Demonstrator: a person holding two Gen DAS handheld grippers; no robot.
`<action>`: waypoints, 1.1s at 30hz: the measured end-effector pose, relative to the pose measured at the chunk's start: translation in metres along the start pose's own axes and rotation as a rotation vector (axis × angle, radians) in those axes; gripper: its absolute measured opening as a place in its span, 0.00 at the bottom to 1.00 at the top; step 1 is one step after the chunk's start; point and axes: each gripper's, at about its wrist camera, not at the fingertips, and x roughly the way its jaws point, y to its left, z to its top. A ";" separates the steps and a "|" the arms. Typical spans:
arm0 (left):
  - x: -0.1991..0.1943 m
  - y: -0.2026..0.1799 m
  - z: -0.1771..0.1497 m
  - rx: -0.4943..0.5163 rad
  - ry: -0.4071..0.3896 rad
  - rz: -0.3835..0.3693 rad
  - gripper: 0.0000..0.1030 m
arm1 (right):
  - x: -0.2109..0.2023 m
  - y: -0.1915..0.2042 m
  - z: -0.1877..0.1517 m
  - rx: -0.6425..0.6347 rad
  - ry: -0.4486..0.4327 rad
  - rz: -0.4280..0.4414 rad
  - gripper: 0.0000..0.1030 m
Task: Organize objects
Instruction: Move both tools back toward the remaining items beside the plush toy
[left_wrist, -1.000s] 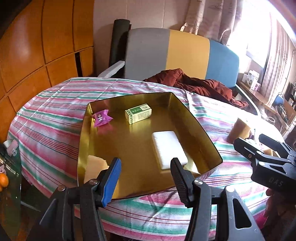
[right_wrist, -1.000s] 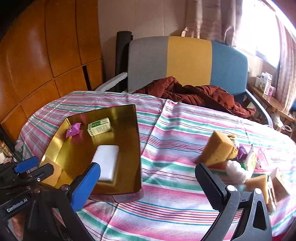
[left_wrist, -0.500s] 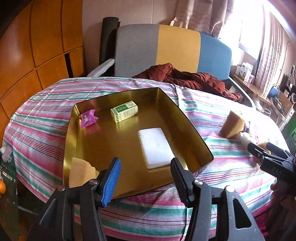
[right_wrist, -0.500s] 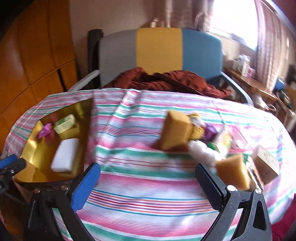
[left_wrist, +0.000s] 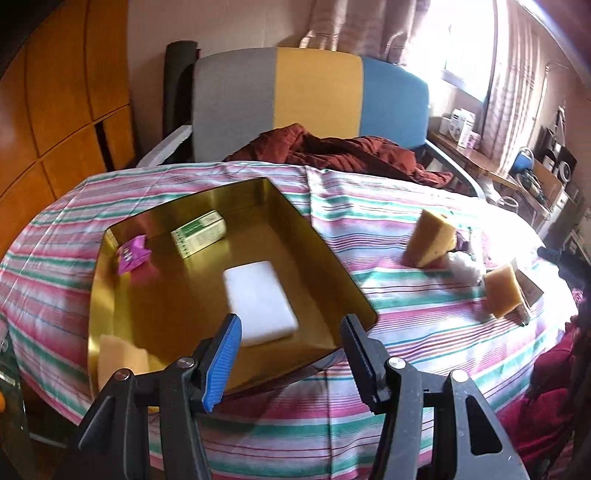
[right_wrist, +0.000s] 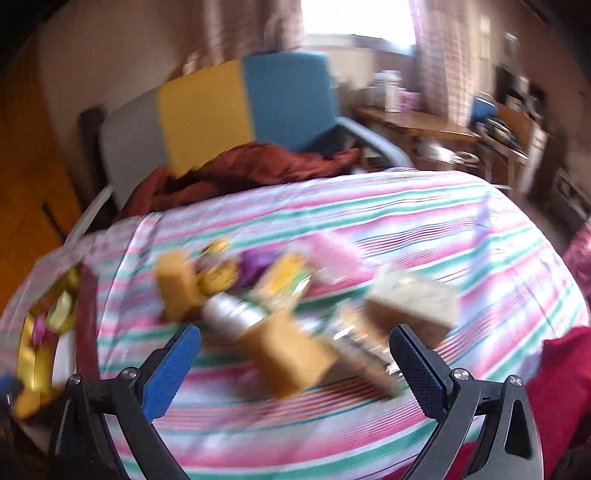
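A gold tray (left_wrist: 332, 266) lies on the striped tablecloth and holds a white block (left_wrist: 260, 297), a green-and-white box (left_wrist: 199, 233), a purple packet (left_wrist: 132, 254) and a yellow sponge (left_wrist: 118, 360). My left gripper (left_wrist: 290, 360) is open and empty at the tray's near edge. My right gripper (right_wrist: 295, 363) is open and empty, just in front of a yellow sponge (right_wrist: 288, 356) in a blurred pile with a silver bottle (right_wrist: 234, 314), a beige box (right_wrist: 413, 301) and another yellow sponge (right_wrist: 175, 286). The pile also shows in the left wrist view, with two sponges (left_wrist: 430, 238).
A chair with grey, yellow and blue panels (left_wrist: 314, 96) stands behind the table with a dark red cloth (left_wrist: 332, 151) on its seat. A wooden cabinet (left_wrist: 55, 110) is at the left. A cluttered side table (right_wrist: 424, 122) stands at the back right.
My right gripper has swung right, away from the tray, and now faces the pile of loose objects. My left gripper has drifted slightly right at the tray's near edge. Both stay open.
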 end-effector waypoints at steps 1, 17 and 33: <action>0.001 -0.004 0.002 0.009 -0.001 -0.008 0.55 | -0.001 -0.010 0.005 0.026 -0.015 -0.011 1.00; 0.044 -0.109 0.038 0.170 0.046 -0.160 0.69 | 0.025 -0.064 0.009 0.229 0.013 0.020 1.00; 0.122 -0.187 0.082 0.251 0.111 -0.170 0.79 | 0.028 -0.061 0.009 0.220 0.026 0.061 1.00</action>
